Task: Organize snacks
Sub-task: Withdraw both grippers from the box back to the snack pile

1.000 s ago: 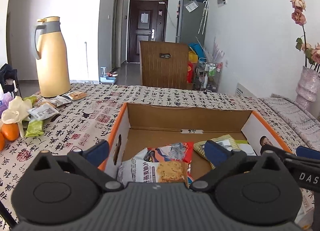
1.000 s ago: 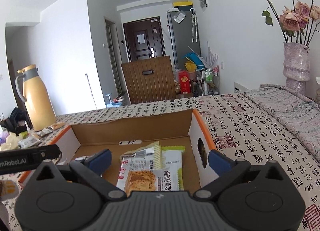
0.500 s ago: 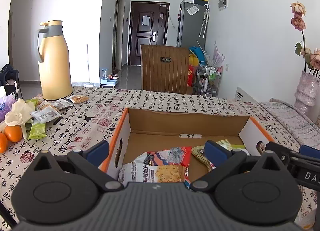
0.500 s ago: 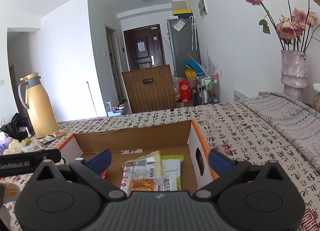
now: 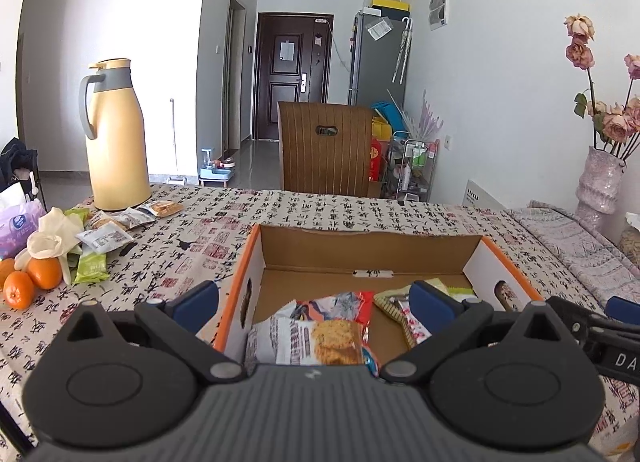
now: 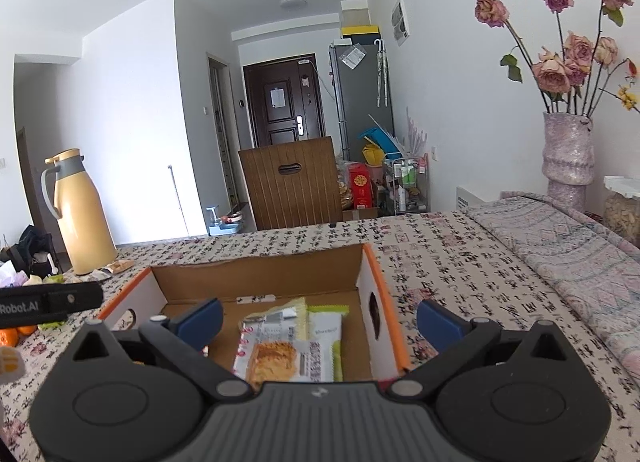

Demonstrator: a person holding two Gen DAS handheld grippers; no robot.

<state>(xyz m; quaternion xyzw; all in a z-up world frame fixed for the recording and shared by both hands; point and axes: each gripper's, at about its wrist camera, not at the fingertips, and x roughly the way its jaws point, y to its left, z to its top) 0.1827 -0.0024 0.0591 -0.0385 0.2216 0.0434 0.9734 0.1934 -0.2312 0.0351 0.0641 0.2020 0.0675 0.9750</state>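
- Left gripper [image 5: 314,298]: jaws wide apart, nothing between them, held above the near left part of the cardboard box [image 5: 370,238]; its left finger sits outside the box's orange-edged left wall, right finger over the box inside.
- Right gripper [image 6: 318,320]: jaws also wide, empty, above the near right part of the same box [image 6: 256,274]; right finger outside the right wall, left finger over the inside.
- Box stands open on the counter [image 5: 320,210], which has a cloth w/ black & red writing.
- In the box, left side: a cookie packet [image 5: 312,344] w/ a red & blue bag [image 5: 340,304] just behind it, touching.
- In the box, right side: a cake packet [image 6: 286,358] lying on a green-edged packet [image 6: 326,328]; a yellow striped packet [image 6: 280,312] behind, overlapping.
- More snack packets [image 5: 108,236] loose on the counter far left, well apart from the box, near the foot of a yellow jug [image 5: 114,138].
- Oranges [image 5: 30,280] & a white glove [image 5: 54,236] beside those packets.
- Vase w/ dried roses [image 6: 566,150] on the counter's far right.
- Wooden chair back [image 5: 326,148] behind the counter.
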